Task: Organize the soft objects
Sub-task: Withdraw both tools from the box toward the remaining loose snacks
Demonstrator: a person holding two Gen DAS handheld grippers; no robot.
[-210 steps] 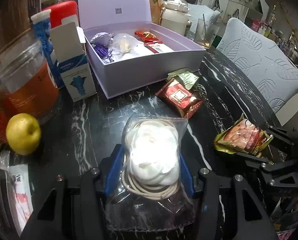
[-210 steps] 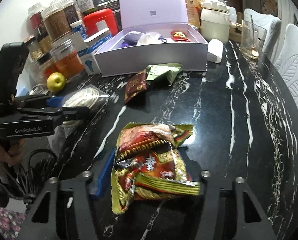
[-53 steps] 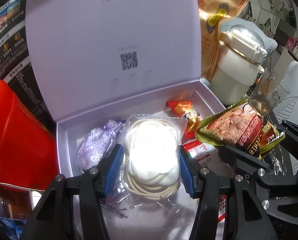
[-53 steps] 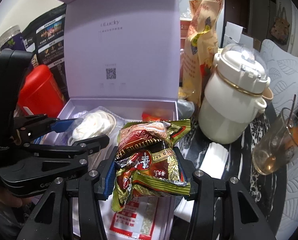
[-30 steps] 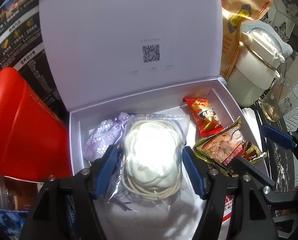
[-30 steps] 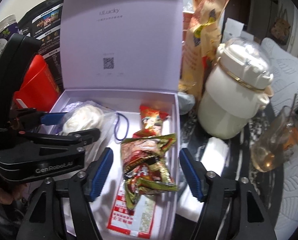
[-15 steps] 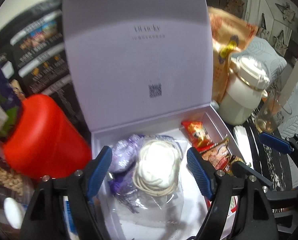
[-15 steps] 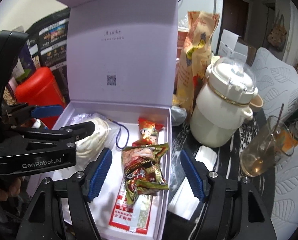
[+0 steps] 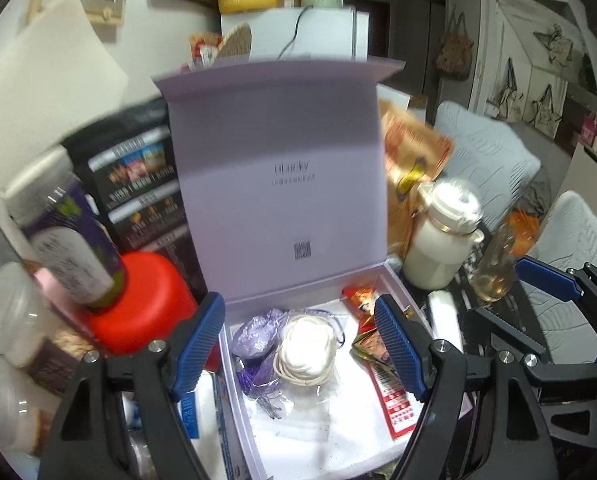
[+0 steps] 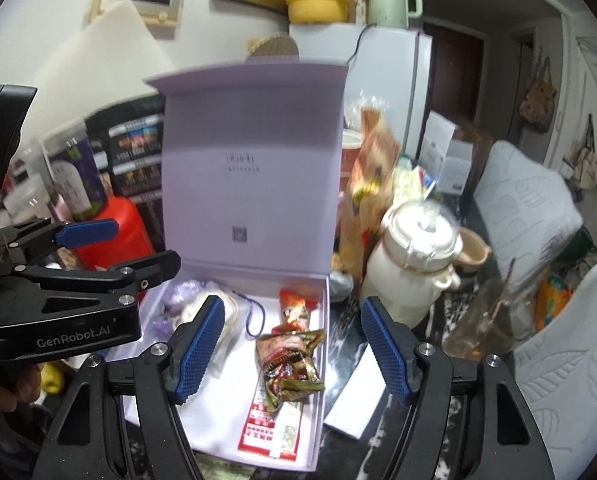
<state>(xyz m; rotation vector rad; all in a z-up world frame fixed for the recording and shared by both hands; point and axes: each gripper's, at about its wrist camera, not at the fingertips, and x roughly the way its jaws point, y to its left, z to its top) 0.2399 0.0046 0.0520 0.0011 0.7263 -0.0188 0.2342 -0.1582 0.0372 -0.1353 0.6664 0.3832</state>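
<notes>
So your left gripper (image 9: 302, 350) and right gripper (image 10: 288, 352) both hang empty with fingers spread wide, the white bagged bundle (image 9: 307, 347) and snack packet (image 10: 290, 364) lying loose below them in the lavender box (image 10: 322, 360).

Open lilac box (image 10: 234, 432) at centre, lid upright, green-and-red snack packet (image 10: 290, 364) lying inside toward 6 o'clock, right gripper (image 10: 290, 350) hovering above with blue pads spread and empty, left gripper (image 10: 110, 248) at 9 o'clock, white pot (image 10: 410, 272) at 3 o'clock
</notes>
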